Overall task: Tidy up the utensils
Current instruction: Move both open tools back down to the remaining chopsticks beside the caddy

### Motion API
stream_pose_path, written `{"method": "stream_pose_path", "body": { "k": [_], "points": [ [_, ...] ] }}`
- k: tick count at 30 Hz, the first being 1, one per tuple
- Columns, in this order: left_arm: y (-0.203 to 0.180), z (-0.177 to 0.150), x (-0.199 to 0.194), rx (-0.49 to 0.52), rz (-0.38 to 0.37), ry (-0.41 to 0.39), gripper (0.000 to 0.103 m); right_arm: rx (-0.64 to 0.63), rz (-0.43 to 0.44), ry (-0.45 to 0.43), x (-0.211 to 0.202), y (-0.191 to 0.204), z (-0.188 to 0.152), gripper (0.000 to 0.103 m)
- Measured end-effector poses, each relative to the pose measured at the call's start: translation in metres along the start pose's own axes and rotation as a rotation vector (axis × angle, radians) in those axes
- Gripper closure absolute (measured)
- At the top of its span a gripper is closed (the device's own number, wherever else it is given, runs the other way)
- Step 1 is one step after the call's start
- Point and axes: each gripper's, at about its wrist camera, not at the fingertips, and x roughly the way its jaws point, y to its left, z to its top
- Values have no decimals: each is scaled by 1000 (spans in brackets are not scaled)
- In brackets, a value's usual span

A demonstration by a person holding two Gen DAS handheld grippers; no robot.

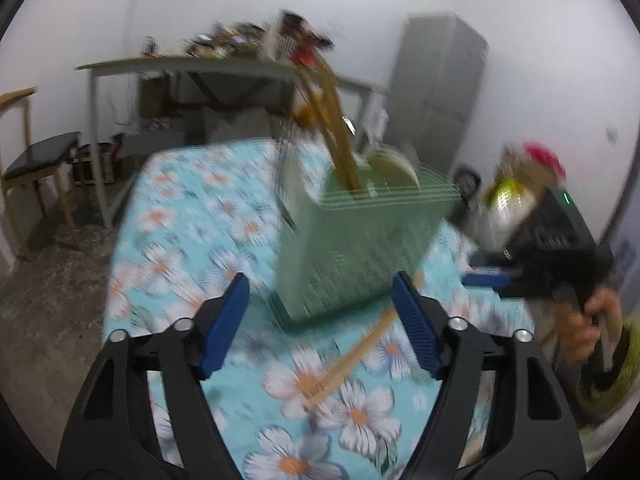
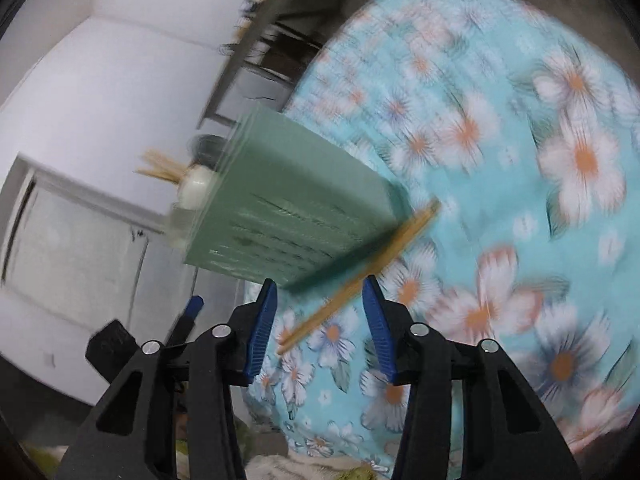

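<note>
Chopsticks (image 1: 352, 356) lie loose on your floral tablecloth (image 1: 192, 216), a pale wooden pair stretched diagonally just in front of the green utensil holder (image 1: 360, 248), with their far end close to its base. More brown utensils (image 1: 332, 128) already stand upright in the holder, sticking out of its top, and a pale rounded piece (image 1: 394, 166) sits in it beside them.

Your left gripper (image 1: 320, 320) hangs above the cloth with its blue pads well apart and nothing between them; the holder's lower corner shows in the gap beyond the fingers. Off to the side in that view you can see your right hand (image 1: 588, 328) wrapped around the other tool's handle.

Your right gripper (image 2: 320, 324) is rolled over, so the table appears tilted in its view. Its jaws stand apart too, and the loose chopsticks (image 2: 360, 280) run across the gap in front of the pads without being pinched. Both views are smeared by motion blur.
</note>
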Motion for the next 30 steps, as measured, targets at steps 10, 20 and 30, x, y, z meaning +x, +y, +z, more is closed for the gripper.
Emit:
{"method": "stream_pose_path", "body": {
  "k": [10,20,30],
  "points": [
    [-47,-31,88,238,15,265,59,97,3,-16,2,-27,-11,60],
    [-69,-35,120,295,-15,314,89,133,-2,-59,-18,-41,-13,60],
    [-90,-39,118,137,-152,402,97,140,-26,-78,-24,-50,-11,61]
  ]
}}
